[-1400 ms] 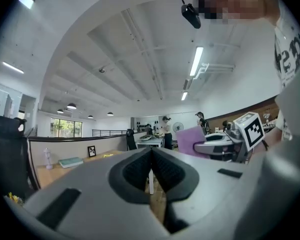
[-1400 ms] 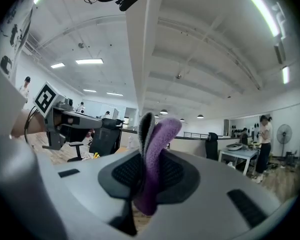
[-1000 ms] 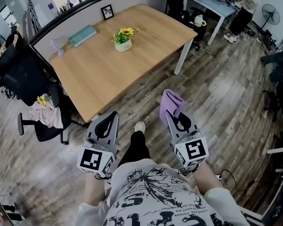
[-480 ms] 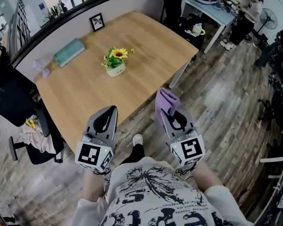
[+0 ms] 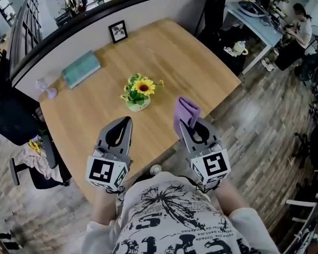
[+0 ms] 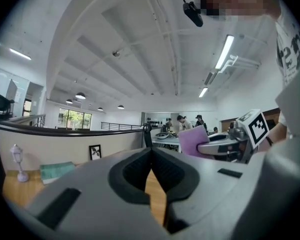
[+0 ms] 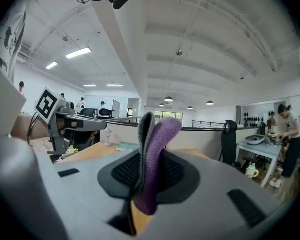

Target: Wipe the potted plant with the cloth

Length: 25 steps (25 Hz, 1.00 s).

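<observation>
So the potted plant (image 5: 139, 93) sits roughly mid-table (image 5: 169, 52), a bit closer to the near edge than to the far one. There's bare wood on every side of it, nothing crowding it. The other stuff all hugs the far edge along the partition (image 5: 69, 41): a picture frame (image 5: 118, 31), a flat teal box (image 5: 81, 69), and a little pale lamp-looking thing (image 5: 45, 87) at the far left corner.

Both grippers hang over the near edge, well short of the plant. The left gripper (image 5: 127, 121) has its jaws pressed together with nothing in them, just wood showing below. The right gripper (image 5: 186, 125) is clamped on the purple cloth (image 5: 185, 112), which sticks up out of the jaws in a fold. It's just off to the plant's right, not touching it.

Room-wise, the table's right corner opens onto plain plank floor (image 5: 265, 120). The left edge is tighter, with an office chair (image 5: 37, 163) draped in clothes parked right beside it. Another table (image 5: 254, 23) stands well apart past the right corner.
</observation>
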### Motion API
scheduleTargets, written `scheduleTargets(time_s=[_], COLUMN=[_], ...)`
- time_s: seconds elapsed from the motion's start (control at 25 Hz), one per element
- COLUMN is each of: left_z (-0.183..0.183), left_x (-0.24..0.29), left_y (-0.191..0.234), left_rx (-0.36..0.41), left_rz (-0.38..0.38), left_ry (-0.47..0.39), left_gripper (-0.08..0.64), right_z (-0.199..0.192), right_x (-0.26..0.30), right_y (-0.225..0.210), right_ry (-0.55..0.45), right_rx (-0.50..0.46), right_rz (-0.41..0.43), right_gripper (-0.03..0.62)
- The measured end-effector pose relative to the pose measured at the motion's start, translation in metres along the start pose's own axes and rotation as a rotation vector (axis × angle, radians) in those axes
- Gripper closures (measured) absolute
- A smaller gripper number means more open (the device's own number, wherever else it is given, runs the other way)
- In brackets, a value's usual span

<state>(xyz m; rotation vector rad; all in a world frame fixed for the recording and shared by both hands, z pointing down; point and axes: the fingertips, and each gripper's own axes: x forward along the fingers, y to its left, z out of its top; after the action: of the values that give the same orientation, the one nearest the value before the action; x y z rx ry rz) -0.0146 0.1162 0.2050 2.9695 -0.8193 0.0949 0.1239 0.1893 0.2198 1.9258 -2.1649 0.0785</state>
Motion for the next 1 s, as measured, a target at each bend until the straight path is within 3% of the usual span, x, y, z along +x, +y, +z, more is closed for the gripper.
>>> scheduleTargets(time_s=[0.24, 0.44, 0.68, 0.8, 1.0], left_z=[-0.033, -0.078, -0.142, -0.168, -0.194], left_x=[0.034, 0.059, 0.088, 0.103, 0.128], left_y=[0.035, 0.055, 0.073, 0.083, 0.099], left_rx=[-0.023, -0.059, -0.176, -0.211, -0.253], left_rz=[0.106, 0.210, 0.357, 0.395, 0.419], left_ry=[0.056, 0.145, 0.269, 0.323, 0.351], left_gripper=[0.557, 0.557, 0.557, 0.557, 0.557], right_z=[-0.026, -0.060, -0.121, -0.155, -0.202], right_x=[0.056, 0.106, 0.147, 0.160, 0.184], right_y=[-0.030, -0.047, -0.071, -0.070, -0.067], right_ry=[0.063, 0.141, 0.293, 0.363, 0.455], right_rx=[0.027, -0.001, -0.036, -0.067, -0.067], right_rz=[0.091, 0.247, 0.407, 0.495, 0.569], right_gripper=[0.518, 0.518, 0.518, 0.518, 0.518])
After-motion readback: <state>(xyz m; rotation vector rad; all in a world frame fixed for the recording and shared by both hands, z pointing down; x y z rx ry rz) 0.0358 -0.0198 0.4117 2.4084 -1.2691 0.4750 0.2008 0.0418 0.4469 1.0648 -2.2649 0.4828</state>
